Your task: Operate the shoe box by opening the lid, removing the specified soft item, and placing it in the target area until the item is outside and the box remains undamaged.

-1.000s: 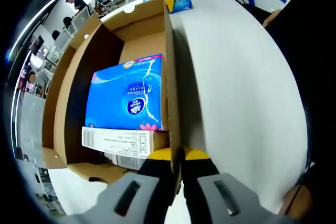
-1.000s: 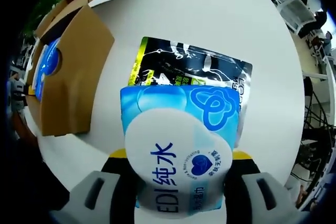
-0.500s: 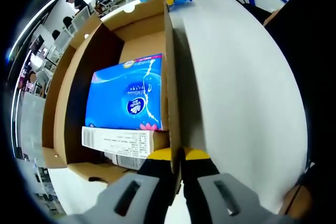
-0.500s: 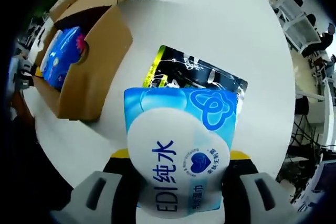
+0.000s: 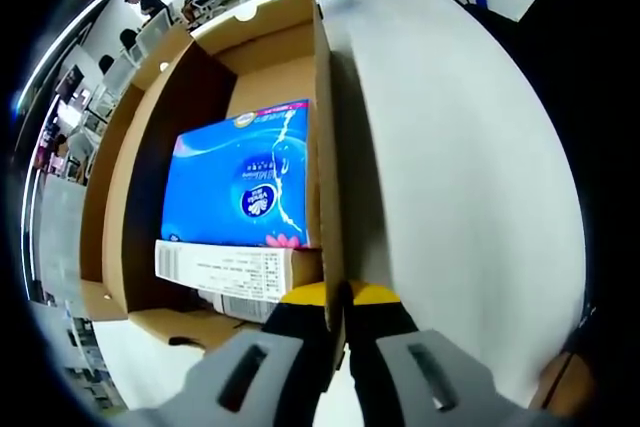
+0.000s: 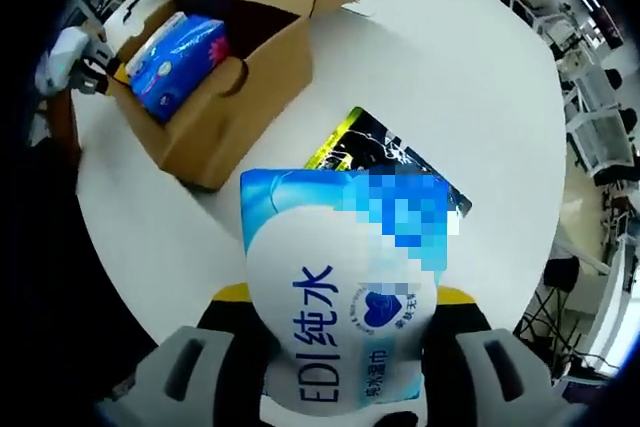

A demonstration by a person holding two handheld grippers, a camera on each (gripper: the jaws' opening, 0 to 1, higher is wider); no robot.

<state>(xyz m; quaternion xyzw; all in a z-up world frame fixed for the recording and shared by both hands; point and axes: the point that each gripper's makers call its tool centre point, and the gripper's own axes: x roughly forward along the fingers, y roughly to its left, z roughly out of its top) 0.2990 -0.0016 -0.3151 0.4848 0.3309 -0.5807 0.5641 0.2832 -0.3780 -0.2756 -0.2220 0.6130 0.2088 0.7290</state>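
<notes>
Right tongs (image 6: 340,367) clamped on the wipes pack (image 6: 340,277) — lifted higher than a second ago, over the white surface (image 6: 460,97) beside the shoe box (image 6: 240,97). Left tongs (image 5: 338,297) pinch the box wall — steadying. Item's out; set-down remains.

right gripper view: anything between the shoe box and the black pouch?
Nothing; bare white table separates the shoe box from the black pouch in the right gripper view.

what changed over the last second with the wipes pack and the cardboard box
The right gripper, shut on the light blue wet wipes pack, has carried it up and away from the white table; the black pouch stays lying there. The left gripper still clamps the wall of the open brown cardboard shoe box, the blue tissue pack unmoved inside.
</notes>
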